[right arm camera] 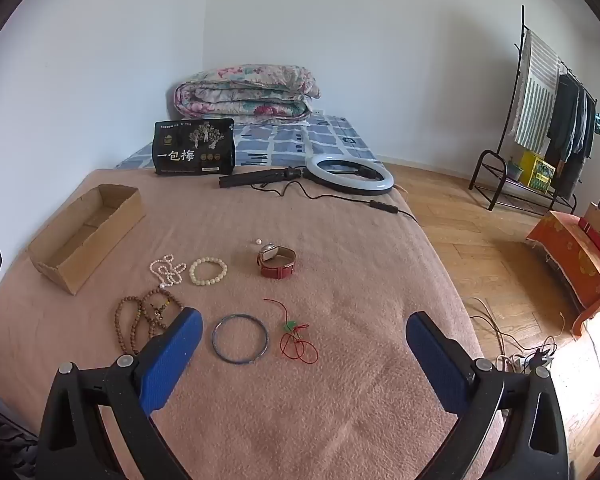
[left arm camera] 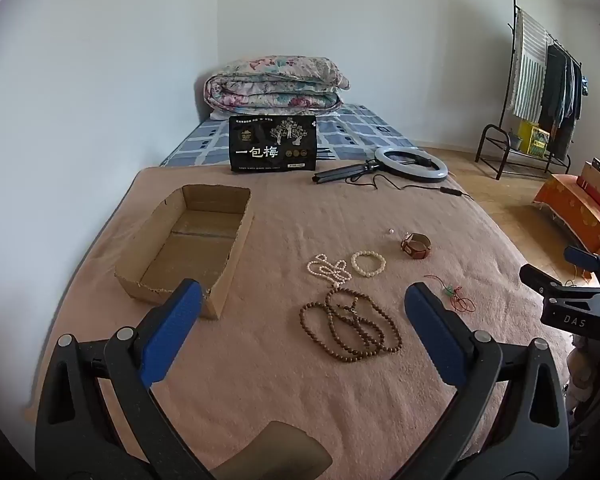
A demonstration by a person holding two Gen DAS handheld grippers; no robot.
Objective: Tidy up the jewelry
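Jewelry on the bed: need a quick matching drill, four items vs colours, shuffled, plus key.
Items:
1. long bead strand
2. bangle
3. watch strap
4. small bead bracelet

Colours:
A. cream
B. brown
C. red-brown
D. blue-grey

Pairs: 1-B, 2-D, 3-C, 4-A

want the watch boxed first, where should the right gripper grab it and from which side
Take the watch by its red strap loop, coming from above. It stands on edge, buckled into a ring, so one finger can enter the loop while the other stays outside. The right gripper is open.
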